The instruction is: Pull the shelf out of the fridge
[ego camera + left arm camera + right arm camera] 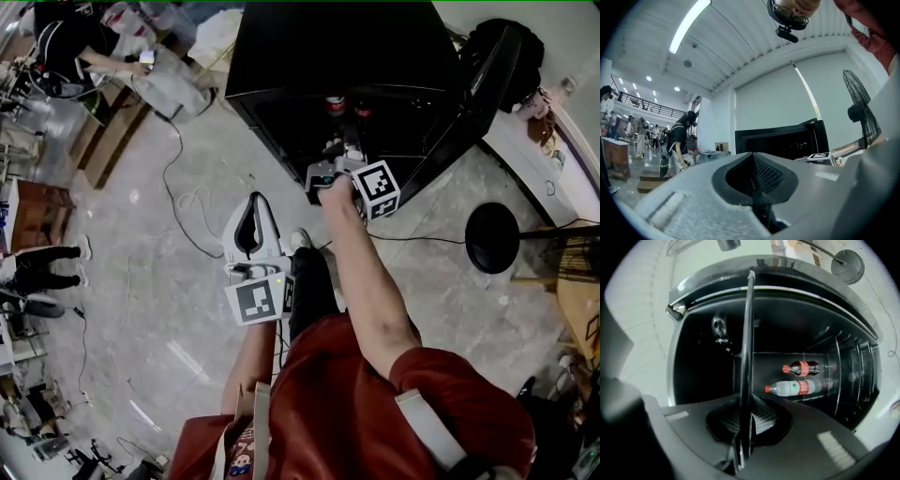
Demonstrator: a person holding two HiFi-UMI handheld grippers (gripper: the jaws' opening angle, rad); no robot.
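The right gripper [742,437] has its fingers clenched on the thin front edge of the shelf [748,348], which runs from them into the open fridge [693,357]. Two bottles [799,387] lie beyond, right of the fingers. The left gripper [754,190] has its fingers pressed together on nothing

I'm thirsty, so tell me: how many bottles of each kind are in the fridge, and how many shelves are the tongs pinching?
Dark drink bottle: 1
Clear bottle: 1
Shelf, pinched in the right tongs: 1
Total: 3
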